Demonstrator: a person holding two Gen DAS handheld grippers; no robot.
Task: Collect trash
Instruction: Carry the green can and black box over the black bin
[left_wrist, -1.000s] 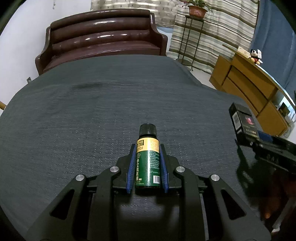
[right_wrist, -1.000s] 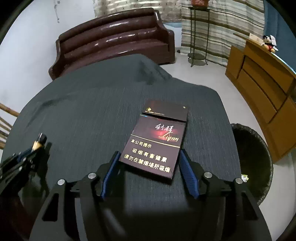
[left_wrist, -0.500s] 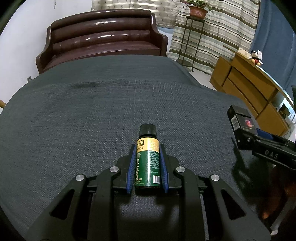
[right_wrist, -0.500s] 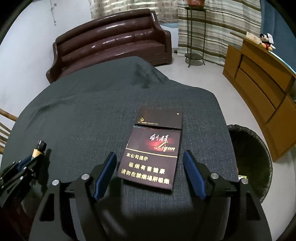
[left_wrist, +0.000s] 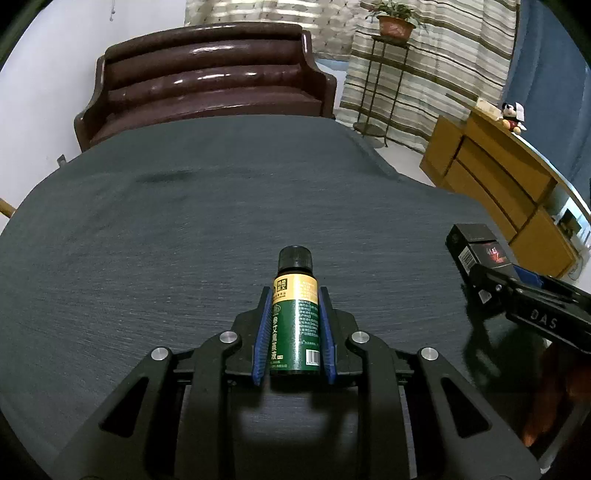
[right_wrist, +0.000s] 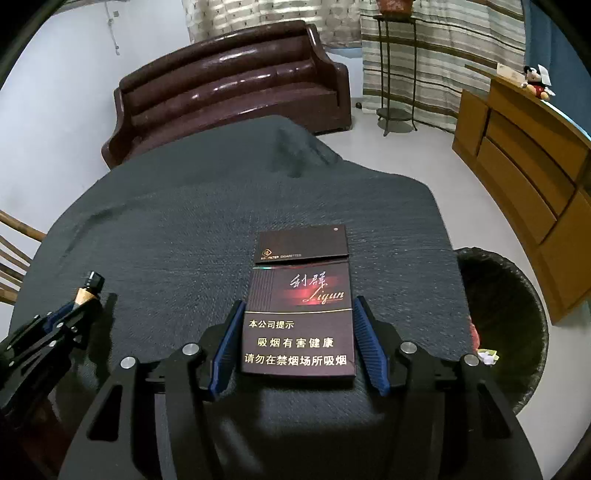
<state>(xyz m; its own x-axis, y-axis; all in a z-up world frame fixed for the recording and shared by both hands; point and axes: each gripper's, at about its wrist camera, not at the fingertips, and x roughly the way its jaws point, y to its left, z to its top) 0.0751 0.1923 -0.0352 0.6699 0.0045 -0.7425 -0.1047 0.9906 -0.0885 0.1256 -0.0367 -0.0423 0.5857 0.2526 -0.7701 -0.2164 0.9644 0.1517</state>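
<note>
Trash: a green bottle (left_wrist: 295, 317) clamped in the left gripper (left_wrist: 294, 295), and a cigarette pack (right_wrist: 301, 314) pinched by the right gripper (right_wrist: 297, 306) above the table (right_wrist: 166, 229). The thin pack could slip before reaching the bin (right_wrist: 517, 295) at right.
</note>
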